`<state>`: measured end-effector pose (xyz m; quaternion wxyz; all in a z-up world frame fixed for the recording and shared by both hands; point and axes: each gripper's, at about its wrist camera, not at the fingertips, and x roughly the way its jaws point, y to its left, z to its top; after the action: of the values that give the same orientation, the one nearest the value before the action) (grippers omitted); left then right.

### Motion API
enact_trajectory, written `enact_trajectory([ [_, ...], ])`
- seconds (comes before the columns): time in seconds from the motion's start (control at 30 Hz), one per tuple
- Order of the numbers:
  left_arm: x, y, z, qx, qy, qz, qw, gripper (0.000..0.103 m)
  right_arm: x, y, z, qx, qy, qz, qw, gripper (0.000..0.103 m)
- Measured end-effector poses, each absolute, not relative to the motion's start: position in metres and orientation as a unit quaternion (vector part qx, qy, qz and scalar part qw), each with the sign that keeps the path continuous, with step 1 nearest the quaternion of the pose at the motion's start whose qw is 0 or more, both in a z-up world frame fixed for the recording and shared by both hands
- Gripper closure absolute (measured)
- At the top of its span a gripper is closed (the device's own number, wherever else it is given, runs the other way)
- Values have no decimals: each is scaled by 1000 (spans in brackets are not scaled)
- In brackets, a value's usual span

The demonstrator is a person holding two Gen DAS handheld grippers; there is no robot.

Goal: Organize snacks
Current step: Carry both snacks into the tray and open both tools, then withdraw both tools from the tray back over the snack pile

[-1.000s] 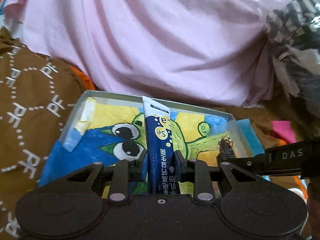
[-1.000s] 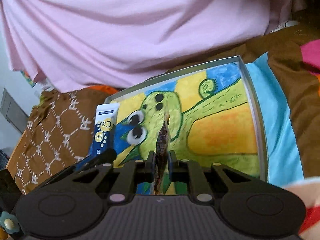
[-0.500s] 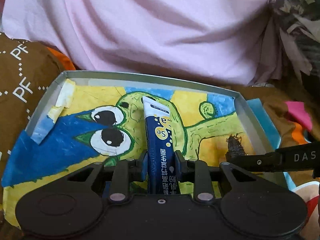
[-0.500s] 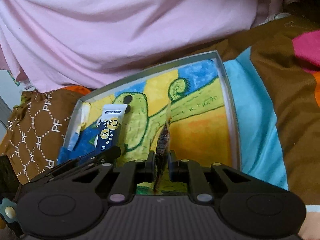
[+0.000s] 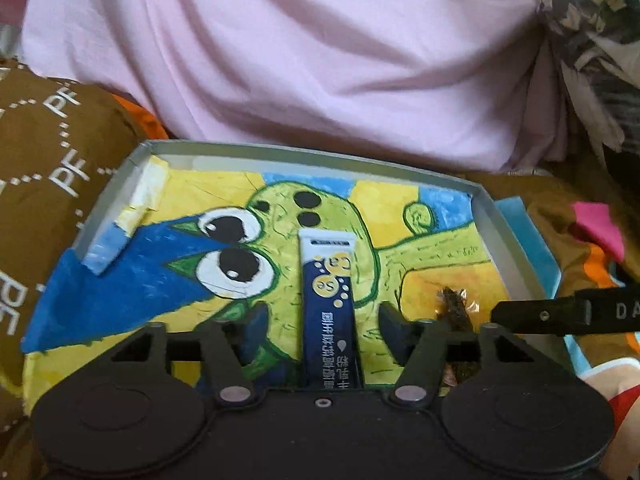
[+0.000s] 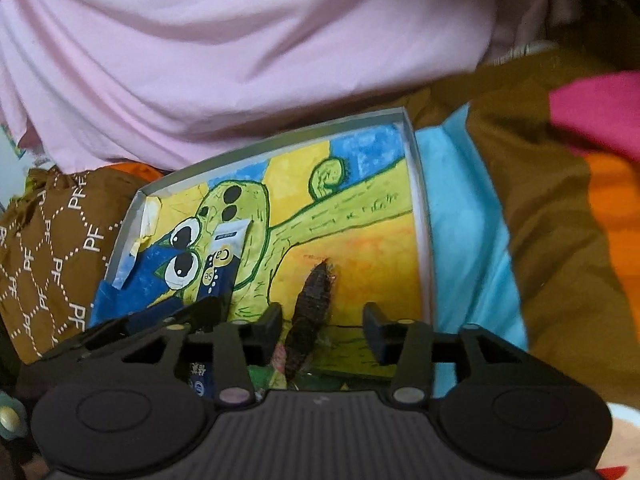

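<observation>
A shallow grey box [image 5: 304, 151] with a painted green cartoon creature on its floor lies on the bedding; its rim [image 6: 416, 208] also shows in the right wrist view. A dark blue stick sachet [image 5: 330, 304] lies on the box floor between the fingers of my left gripper [image 5: 322, 320], whose jaws are opening and stand clear of it. A dark brown wrapped snack [image 6: 310, 312] lies between the fingers of my right gripper [image 6: 323, 326], also opening and not pressing it. The snack [image 5: 454, 308] and the sachet [image 6: 220, 268] each show in the other view too.
Pink fabric [image 5: 320, 60] rises right behind the box. A brown patterned cloth [image 5: 52, 152] lies to its left. Brown, blue, pink and orange bedding [image 6: 540, 200] spreads to the right. The right gripper's finger [image 5: 560, 312] reaches in from the right edge of the left wrist view.
Both grippers were shut, left on the sachet and right on the brown snack; now both jaws have parted and each item lies on the box floor. Both hands sank slightly toward the box.
</observation>
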<state>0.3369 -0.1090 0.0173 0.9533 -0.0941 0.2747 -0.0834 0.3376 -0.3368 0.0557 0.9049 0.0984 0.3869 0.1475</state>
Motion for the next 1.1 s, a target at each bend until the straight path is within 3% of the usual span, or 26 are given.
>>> enact_trajectory([
  [0.23,302,-95,41,-91,235,-56,966,8,291,-329,78,47,305,153,939,17],
  [0.4,270,-80,59,-86,211,-36,973,2,247,-328,93,32,228,145,962,2],
  [0.7,200,-56,80,-58,166,-29,984,1,175,-302,104,-18,136,154,979,0],
  [1.1,113,-17,79,-54,165,-7,985,1,99,-267,89,-14,125,193,973,0],
])
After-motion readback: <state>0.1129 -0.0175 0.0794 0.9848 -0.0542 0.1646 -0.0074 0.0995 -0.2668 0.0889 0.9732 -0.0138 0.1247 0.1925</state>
